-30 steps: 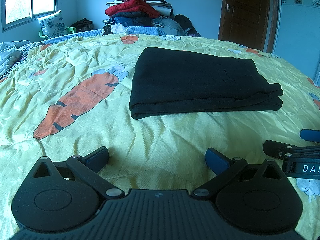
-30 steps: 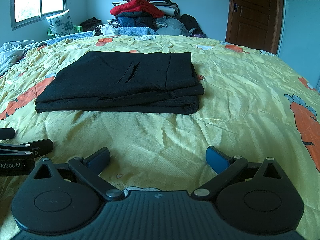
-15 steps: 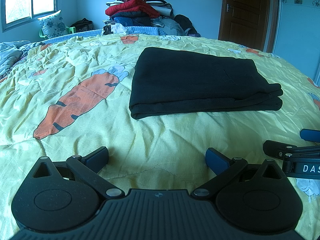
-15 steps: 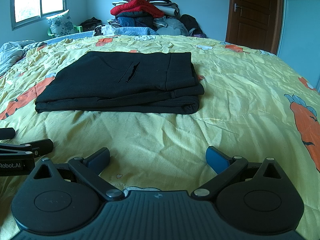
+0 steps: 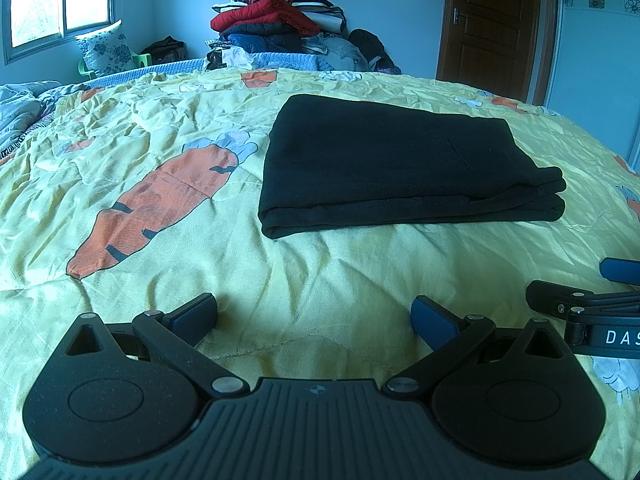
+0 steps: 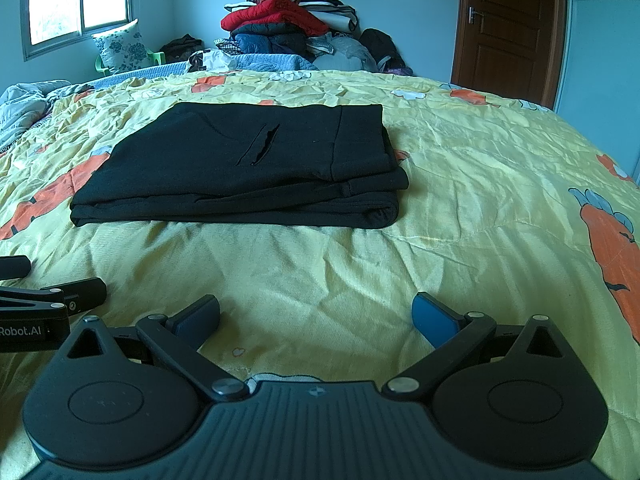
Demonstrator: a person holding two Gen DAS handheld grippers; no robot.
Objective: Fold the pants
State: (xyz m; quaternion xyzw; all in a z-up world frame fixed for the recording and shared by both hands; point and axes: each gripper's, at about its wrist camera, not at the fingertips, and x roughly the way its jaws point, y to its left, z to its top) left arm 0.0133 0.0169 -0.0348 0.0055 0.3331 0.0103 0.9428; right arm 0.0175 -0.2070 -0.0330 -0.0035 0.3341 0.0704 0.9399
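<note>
Left gripper [image 5: 314,314] fingers spread wide, holding nothing, low over the yellow carrot-print bedspread [image 5: 168,216]; black pants [image 6: 248,168] lie folded flat mid-bed, ahead of and apart from both grippers; right gripper [image 6: 316,314] likewise spread wide and holding nothing.

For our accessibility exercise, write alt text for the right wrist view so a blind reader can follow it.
Black pants lie folded in a neat rectangle on a yellow carrot-print bedspread. The open right claw sits in the foreground, short of the pants and holding nothing. Part of the left claw shows at the left edge.
</note>
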